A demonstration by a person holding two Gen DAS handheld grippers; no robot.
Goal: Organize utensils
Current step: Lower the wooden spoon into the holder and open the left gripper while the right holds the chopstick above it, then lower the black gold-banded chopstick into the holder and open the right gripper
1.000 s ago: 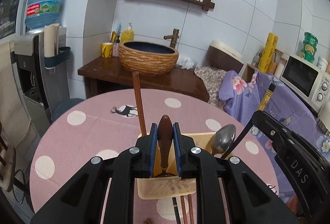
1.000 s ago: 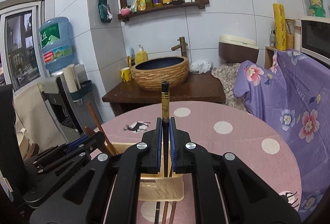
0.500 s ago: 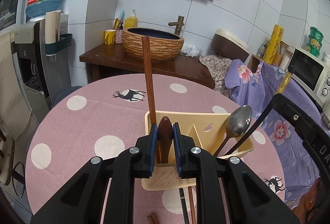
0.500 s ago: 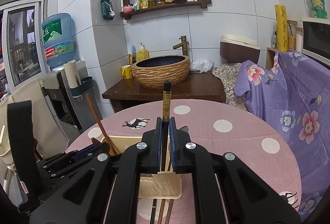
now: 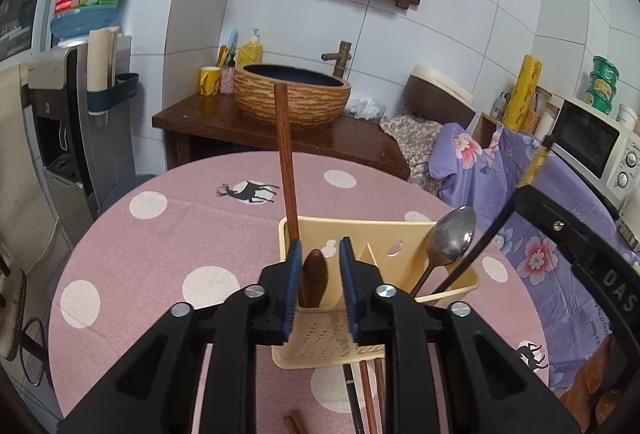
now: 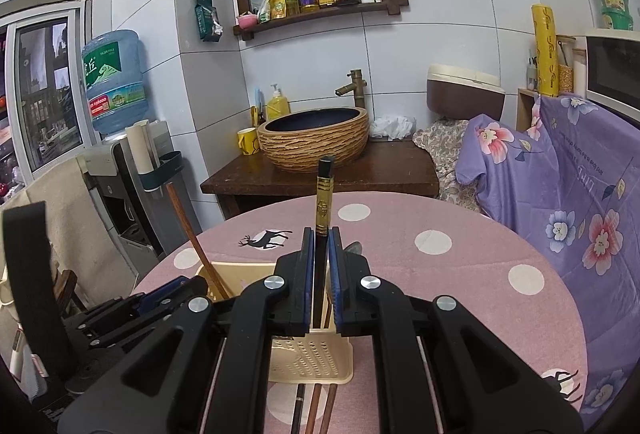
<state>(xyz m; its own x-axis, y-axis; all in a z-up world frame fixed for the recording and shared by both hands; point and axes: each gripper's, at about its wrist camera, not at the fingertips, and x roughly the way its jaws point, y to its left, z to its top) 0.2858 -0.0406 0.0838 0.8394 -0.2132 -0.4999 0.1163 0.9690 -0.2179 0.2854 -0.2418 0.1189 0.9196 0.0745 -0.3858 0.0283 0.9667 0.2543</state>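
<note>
Wooden spoon sunk lower since earlier | caddy: wooden chopstick, metal spoon

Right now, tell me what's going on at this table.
A person is sorting utensils into a beige holder on the pink table, one tool in each hand. The left tool has just opened its jaws around a brown wooden handle standing in the holder. The right tool is shut on a black chopstick held upright over the holder. A spoon already stands inside; more chopsticks lie on the table.
</note>
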